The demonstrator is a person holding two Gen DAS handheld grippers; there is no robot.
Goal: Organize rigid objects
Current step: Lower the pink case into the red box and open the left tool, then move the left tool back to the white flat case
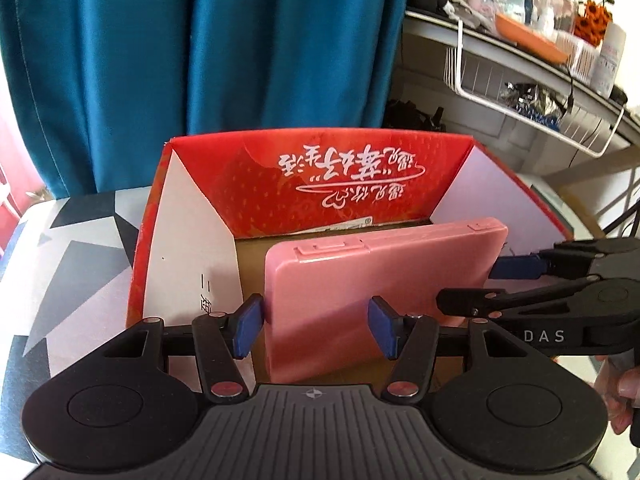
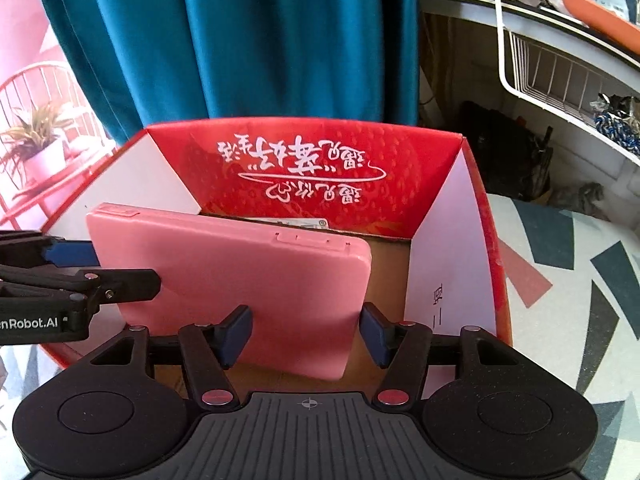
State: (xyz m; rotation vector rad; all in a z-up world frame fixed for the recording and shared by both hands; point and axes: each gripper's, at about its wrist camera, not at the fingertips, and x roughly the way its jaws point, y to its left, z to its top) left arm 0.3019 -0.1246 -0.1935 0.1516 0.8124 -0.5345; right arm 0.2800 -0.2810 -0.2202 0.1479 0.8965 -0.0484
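While the pink case (image 1: pixel 360 276) is standing on edge inside the red cardboard box (image 1: pixel 304 172), leaning slightly, both grippers are reaching down around it. The left gripper (image 1: pixel 316 326) is sitting partly open, its blue pads straddling the case's near left corner; the left pad looks to be touching the case's edge, while the right pad is lying in front of the pink face, so I cannot tell whether it is gripping. The right gripper (image 2: pixel 306 334) is likewise partly open around the near right corner, with the same doubt about contact. The box is resting on a table (image 2: pixel 560 288) whose covering is showing grey, dark teal, white and pink geometric shapes. A teal curtain (image 1: pixel 200 40) is hanging just beyond the box. To the far right, a white wire basket (image 1: pixel 520 84) is hanging under a cluttered shelf (image 1: pixel 500 32). At the far left of the right wrist view, a potted plant (image 2: pixel 40 140) is sitting near a red wire chair (image 2: pixel 24 92).
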